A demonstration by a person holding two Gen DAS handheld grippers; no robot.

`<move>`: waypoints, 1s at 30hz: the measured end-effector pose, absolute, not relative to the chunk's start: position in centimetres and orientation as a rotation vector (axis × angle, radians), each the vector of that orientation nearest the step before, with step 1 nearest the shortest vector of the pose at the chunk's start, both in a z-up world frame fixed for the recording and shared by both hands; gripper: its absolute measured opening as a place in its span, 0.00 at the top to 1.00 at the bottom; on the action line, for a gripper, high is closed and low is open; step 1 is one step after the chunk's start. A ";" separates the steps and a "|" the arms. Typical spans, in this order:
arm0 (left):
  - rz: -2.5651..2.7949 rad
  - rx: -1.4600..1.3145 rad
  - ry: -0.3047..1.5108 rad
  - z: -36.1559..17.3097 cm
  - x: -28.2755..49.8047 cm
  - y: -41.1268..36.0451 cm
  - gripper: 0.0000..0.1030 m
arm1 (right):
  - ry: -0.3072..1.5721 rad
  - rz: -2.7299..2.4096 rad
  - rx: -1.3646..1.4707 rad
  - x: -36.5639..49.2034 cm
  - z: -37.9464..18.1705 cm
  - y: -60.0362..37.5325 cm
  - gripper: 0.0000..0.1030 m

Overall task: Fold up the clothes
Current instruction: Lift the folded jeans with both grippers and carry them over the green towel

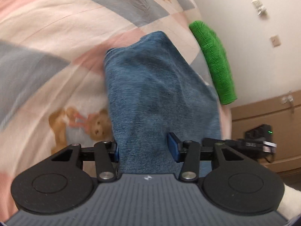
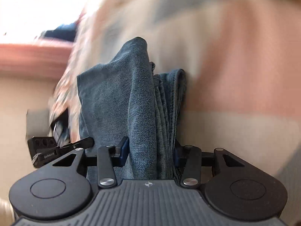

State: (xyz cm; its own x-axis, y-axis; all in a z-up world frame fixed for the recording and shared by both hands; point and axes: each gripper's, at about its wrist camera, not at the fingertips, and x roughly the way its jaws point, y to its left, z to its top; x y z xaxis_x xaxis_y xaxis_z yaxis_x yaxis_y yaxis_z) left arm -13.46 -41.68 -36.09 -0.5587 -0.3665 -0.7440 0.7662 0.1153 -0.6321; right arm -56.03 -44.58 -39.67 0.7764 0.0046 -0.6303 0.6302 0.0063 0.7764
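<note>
Both tongs clenched on the blue denim garment: left tongs on a broad flat layer, right tongs on a thick bunch of stacked layers, garment lifted over the patchwork bedspread. Several folds apparently in already (judging by the layered edges), with laying down and squaring off still to come. Open bedspread ahead; green knit near the bed's edge, wooden cabinet beyond.

Bed: covered by a patchwork quilt in pink, cream and grey, printed with teddy bears. Wall: plain white, fitted with a switch plate. Wooden cabinet: set against the wall. Bright light enters upper left in the right wrist view.
</note>
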 end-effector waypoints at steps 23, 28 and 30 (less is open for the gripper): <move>-2.493 0.894 0.928 -24.4 -39.1 -79.7 0.57 | -0.501 -1.183 1.443 -71.1 -32.4 -48.1 0.62; -2.524 0.978 0.932 -27.1 -42.6 -82.6 0.56 | -0.570 -1.266 1.467 -70.1 -34.7 -50.1 0.62; -2.508 1.015 0.944 -29.0 -43.3 -83.1 0.55 | -0.575 -1.297 1.477 -70.1 -35.5 -50.5 0.62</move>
State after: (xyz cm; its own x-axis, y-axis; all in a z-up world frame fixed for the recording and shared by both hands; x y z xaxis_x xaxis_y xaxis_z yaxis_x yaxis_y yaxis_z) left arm -43.35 -83.11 -28.97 -0.7158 -0.0094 -0.6982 0.4676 -0.7491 -0.4692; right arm -70.10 -50.48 -35.52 0.2993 -0.8582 -0.4171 0.2673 -0.3442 0.9000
